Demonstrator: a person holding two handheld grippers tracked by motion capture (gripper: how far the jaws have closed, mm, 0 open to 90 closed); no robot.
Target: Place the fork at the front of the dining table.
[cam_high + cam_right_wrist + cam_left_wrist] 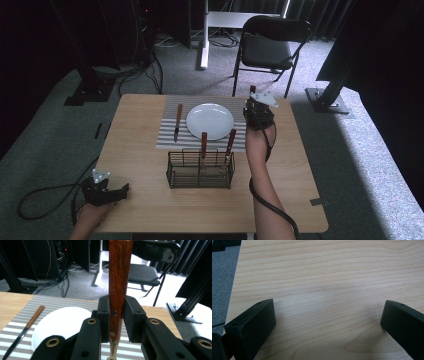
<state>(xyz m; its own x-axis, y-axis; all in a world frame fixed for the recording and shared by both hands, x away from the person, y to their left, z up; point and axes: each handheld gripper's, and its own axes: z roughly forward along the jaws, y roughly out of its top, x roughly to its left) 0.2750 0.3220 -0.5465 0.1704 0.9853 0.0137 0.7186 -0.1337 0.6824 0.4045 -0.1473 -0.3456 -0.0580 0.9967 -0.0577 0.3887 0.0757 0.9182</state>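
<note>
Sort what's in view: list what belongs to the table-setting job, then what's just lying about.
In the job: wooden-handled utensil clamped in right hand-held gripper; plate; striped placemat; knife; wire caddy.

Lying about: folding chair; floor cables.

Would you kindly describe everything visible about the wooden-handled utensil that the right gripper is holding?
The utensil has a reddish-brown, glossy wooden handle with flat facets and two metal rivets; below them a narrow silvery metal neck begins, and its working end is out of view. It stands upright, handle up, clamped between the pads of the right gripper, which is shut on it. It hangs above the striped placemat, just right of the white plate, touching nothing but the gripper as far as can be seen.
</note>
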